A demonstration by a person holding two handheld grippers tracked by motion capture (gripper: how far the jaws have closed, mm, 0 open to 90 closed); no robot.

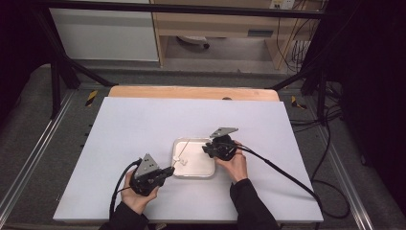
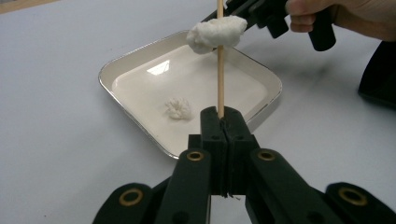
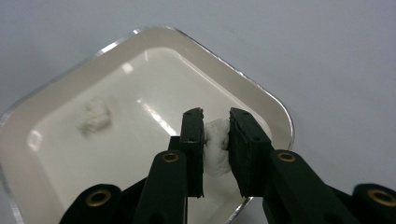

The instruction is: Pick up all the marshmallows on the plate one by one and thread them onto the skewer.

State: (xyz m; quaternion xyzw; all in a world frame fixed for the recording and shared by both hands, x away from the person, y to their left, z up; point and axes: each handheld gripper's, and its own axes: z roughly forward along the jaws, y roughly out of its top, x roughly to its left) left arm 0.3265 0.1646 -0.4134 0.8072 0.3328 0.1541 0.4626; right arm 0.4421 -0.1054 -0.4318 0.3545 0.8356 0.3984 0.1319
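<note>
My left gripper (image 2: 223,122) low at the near left, clamped on an upright wooden skewer (image 2: 220,79), my right gripper (image 3: 215,135) over the white tray (image 3: 275,109) — pads squeezing a white cotton wad (image 3: 215,147), another wad (image 3: 95,115) lying farther left in the tray.

Dim, softly blurred pictures; overhead light glares on the tray (image 3: 261,100), and the room edges look nearly black.

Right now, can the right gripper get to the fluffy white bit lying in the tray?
Probably not yet. The right gripper is shut on another white lump threaded on the stick. The loose piece lies uncovered in the tray.
</note>
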